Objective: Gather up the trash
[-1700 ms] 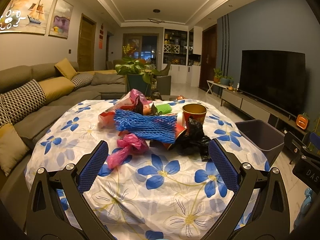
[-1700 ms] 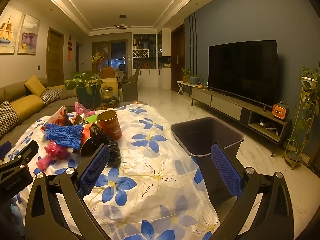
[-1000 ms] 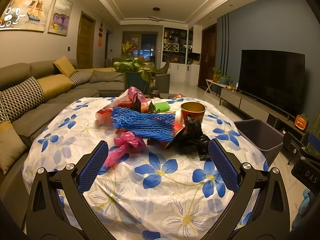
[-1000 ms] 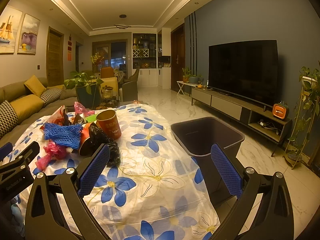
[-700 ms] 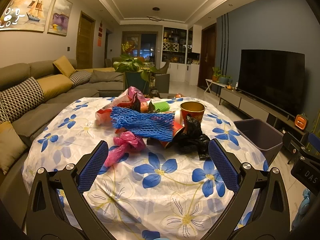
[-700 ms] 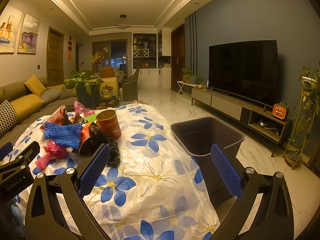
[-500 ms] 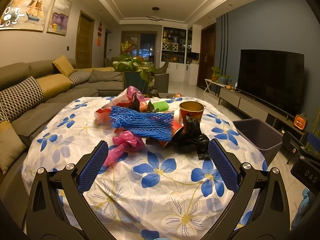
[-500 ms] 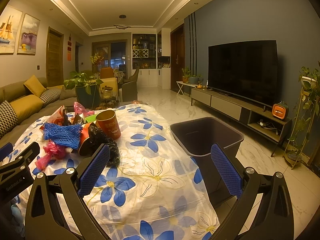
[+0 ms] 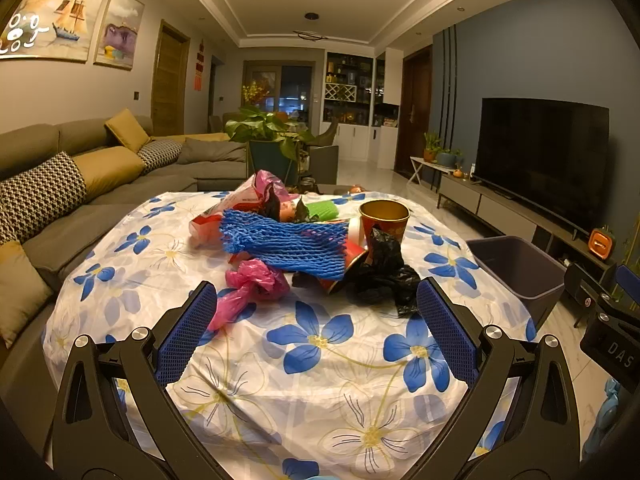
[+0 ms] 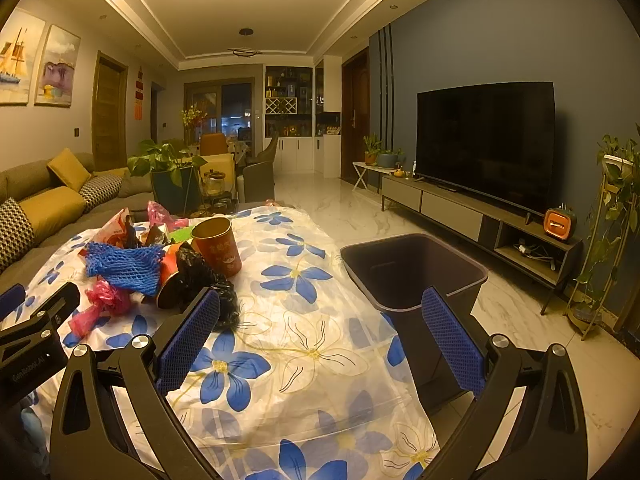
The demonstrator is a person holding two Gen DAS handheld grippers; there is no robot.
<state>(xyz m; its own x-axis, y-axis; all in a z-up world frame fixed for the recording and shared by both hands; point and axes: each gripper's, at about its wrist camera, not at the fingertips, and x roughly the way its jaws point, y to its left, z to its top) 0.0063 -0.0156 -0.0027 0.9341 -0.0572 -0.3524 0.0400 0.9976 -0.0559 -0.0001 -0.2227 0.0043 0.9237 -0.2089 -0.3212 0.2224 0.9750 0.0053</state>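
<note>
A heap of trash lies at the middle of the table (image 9: pixel 320 364), which is draped in a glossy white cloth printed with blue flowers. On top of the heap sprawls a blue foam net sleeve (image 9: pixel 286 242), soft and open-meshed. Against its near edge sits a crumpled pink plastic bag (image 9: pixel 250 286), thin and shiny. Toward the right edge of the heap a wrinkled black plastic bag (image 9: pixel 382 276) leans against a tapered red paper cup (image 9: pixel 384 220) that stands upright, its inside gold; the print on its side is too blurred to read. Behind the net are a red-and-white wrapper (image 9: pixel 224 210) and a ribbed green piece (image 9: pixel 330 210).

A dark plastic bin (image 10: pixel 416 276), square with rounded corners, stands on the floor just beside the table's right edge.

The left claw (image 9: pixel 316 324) hangs over the near edge with its blue textured pads wide apart, holding nothing. The right claw (image 10: pixel 320 328) is likewise spread and empty, near the table's right edge; its body bears the letters "DAS".
</note>
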